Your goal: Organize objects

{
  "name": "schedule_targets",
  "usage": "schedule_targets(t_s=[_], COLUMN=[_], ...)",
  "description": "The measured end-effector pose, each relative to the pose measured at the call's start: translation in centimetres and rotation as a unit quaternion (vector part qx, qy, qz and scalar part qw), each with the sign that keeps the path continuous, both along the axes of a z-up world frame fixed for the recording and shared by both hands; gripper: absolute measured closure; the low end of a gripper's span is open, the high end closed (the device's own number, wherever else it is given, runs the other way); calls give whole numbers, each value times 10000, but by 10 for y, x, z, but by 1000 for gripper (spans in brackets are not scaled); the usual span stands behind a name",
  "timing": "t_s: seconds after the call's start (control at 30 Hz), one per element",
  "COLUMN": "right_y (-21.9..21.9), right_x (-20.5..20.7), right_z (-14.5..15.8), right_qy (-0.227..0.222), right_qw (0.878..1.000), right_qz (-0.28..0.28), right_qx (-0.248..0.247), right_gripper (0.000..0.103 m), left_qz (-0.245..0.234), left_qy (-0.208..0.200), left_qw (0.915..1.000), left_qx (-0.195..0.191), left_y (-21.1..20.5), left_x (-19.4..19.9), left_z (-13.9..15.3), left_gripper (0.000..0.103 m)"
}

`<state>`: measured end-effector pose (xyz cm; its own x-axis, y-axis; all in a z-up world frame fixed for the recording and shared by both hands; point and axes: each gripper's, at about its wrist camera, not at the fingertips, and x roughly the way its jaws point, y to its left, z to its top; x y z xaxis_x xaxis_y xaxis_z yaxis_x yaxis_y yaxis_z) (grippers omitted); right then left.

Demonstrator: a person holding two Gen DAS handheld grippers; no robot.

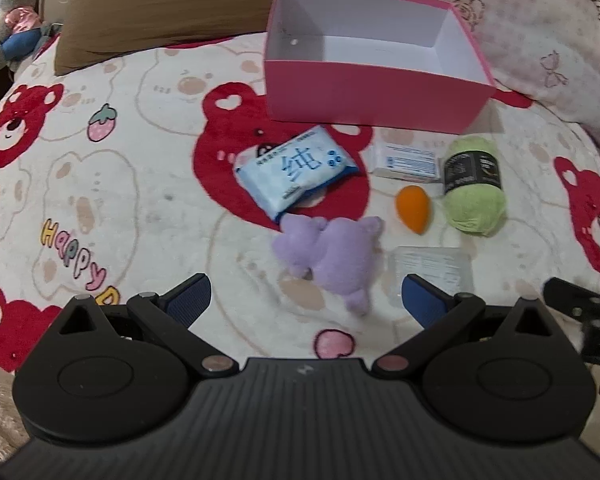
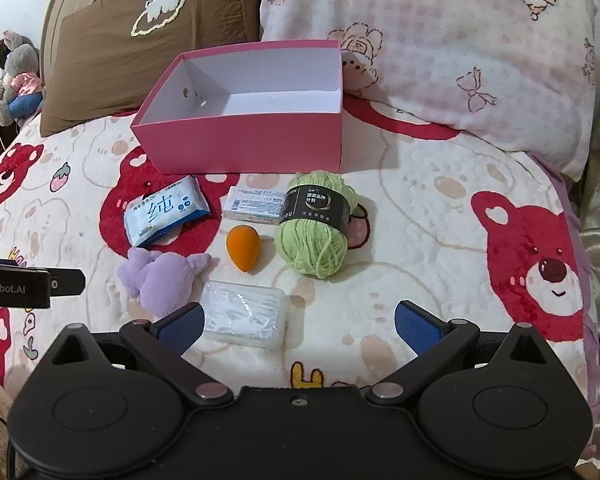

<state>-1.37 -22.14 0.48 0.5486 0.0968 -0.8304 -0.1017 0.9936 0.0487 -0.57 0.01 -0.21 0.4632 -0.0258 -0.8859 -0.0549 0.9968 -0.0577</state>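
My left tool (image 1: 306, 294) and right tool (image 2: 296, 322) gape empty; all six items lie before the bare pink box (image 2: 240, 148), nothing packed yet.

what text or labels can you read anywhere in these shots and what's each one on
"纯": large blue character on the light blue tissue pack.
"HaPPy": coloured letters on the bear-print fleece blanket.
"nRobot.AI": white print, cut off at the frame edge, on the black left gripper.
Black band on the green yarn skein: Chinese print, too small to read reliably.
Small white flat box: print too small.
Clear plastic floss pick box: label blurred.
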Motion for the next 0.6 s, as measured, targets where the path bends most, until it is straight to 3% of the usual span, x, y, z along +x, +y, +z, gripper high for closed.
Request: schedule_targets(t_s=[0.37,0.6], right_y=[1,2], right_x=[0,0], right_z=[-4,-4], right_qy=[64,19], right_qw=[9999,10000], right_qz=[-21,-13], right_qx=[87,11], right_gripper=[1,1], left_qz=[-245,-303], left_qy=[-327,-303], left_qw=[9988,9985], left_qx=[270,337], left_y=[-16,-17], left_x=[-10,-8], left_z=[12,10], left_gripper=[0,0])
